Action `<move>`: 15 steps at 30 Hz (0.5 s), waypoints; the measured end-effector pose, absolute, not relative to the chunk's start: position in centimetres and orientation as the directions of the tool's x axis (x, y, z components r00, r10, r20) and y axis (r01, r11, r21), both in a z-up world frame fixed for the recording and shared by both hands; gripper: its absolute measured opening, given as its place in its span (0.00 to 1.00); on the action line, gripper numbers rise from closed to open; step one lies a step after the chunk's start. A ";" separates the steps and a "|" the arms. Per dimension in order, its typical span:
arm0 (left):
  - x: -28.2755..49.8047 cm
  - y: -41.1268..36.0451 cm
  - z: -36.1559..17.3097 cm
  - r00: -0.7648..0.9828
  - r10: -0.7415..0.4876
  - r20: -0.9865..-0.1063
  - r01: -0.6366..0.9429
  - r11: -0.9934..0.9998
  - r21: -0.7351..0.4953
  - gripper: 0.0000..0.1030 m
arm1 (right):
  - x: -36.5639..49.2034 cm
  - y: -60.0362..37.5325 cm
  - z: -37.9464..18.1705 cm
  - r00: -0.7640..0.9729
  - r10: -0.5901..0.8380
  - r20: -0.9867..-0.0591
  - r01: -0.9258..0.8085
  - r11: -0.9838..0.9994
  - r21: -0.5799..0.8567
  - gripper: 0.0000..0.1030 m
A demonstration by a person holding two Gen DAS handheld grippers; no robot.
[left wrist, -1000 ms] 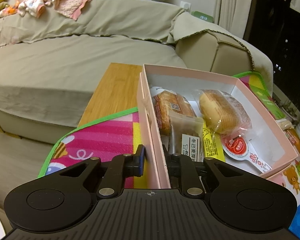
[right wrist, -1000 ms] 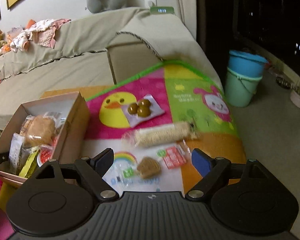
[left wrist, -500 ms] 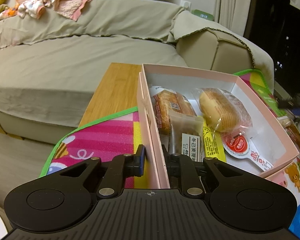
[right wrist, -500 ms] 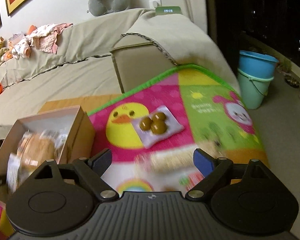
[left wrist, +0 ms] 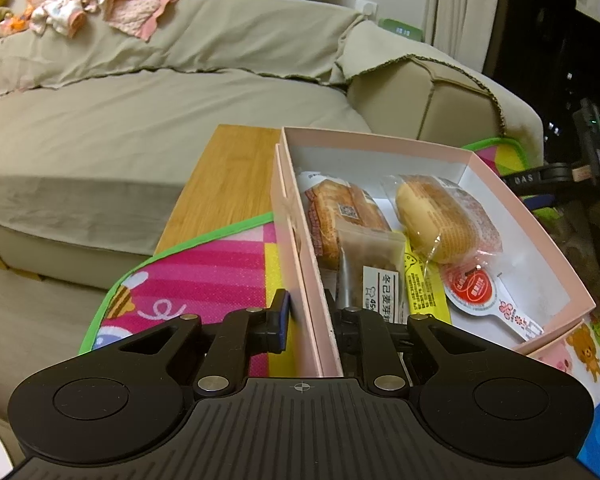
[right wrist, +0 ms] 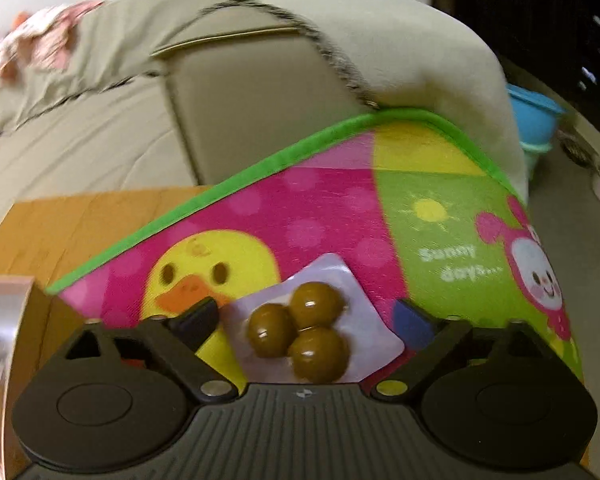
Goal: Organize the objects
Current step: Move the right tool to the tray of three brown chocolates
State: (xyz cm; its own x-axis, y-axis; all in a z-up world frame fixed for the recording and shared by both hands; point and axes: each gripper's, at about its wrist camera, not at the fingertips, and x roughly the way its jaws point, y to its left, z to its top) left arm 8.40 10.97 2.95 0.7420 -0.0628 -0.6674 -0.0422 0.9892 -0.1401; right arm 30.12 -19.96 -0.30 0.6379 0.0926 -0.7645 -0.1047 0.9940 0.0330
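My left gripper is pinching the near wall of the pink cardboard box, one finger outside and one inside. The box sits at the near left of the play mat, its far end reaching over the bare wooden table. Inside the box, along its left wall, lies a flat golden pastry in clear film, and leaning on that is a small brown biscuit pack with a white label. Next to it I see a strip of yellow printed wrapper. Against the right side rests a rounded bun in a crinkled clear-and-red wrapper, and near the front right corner a round red-lidded sauce cup.

My right gripper is spread wide, low over the mat, with a pale plastic pouch holding three glossy olive-brown balls lying between the fingers. I cannot tell whether the pads touch it. The pouch lies on the pink panel beside the yellow duck print, towards the mat's near edge. This view is blurred. A beige fabric sofa sits beyond the table.
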 end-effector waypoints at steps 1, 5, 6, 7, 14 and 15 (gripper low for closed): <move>8.4 10.9 2.9 0.742 -0.062 -0.668 -0.044 0.989 -0.140 0.18 | 29.7 -19.7 -0.1 0.638 0.102 -0.763 -0.130 0.991 0.023 0.67; 8.5 10.8 2.9 0.743 -0.059 -0.667 -0.049 0.989 -0.143 0.17 | 27.9 -19.6 1.1 0.637 0.130 -0.760 -0.174 0.985 0.023 0.38; 8.4 10.8 2.9 0.743 -0.058 -0.667 -0.050 0.989 -0.142 0.17 | 27.4 -19.6 1.4 0.638 0.144 -0.757 -0.188 0.982 0.029 0.35; 8.5 10.8 2.9 0.743 -0.058 -0.667 -0.051 0.989 -0.142 0.17 | 26.8 -19.5 1.6 0.641 0.147 -0.754 -0.198 0.980 0.023 0.29; 8.5 10.8 2.9 0.743 -0.058 -0.667 -0.052 0.988 -0.143 0.17 | 23.3 -20.5 3.3 0.647 0.181 -0.741 -0.238 0.971 0.029 0.25; 8.4 10.8 2.9 0.743 -0.059 -0.667 -0.051 0.988 -0.144 0.17 | 23.3 -20.8 3.5 0.649 0.180 -0.740 -0.233 0.972 0.032 0.27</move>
State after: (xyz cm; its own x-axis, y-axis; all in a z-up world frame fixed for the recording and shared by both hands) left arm 8.44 10.79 2.92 0.7429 -0.0588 -0.6668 -0.0509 0.9883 -0.1439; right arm 23.33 -20.75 3.47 0.6485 0.1800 -0.7396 -0.2329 0.9720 0.0322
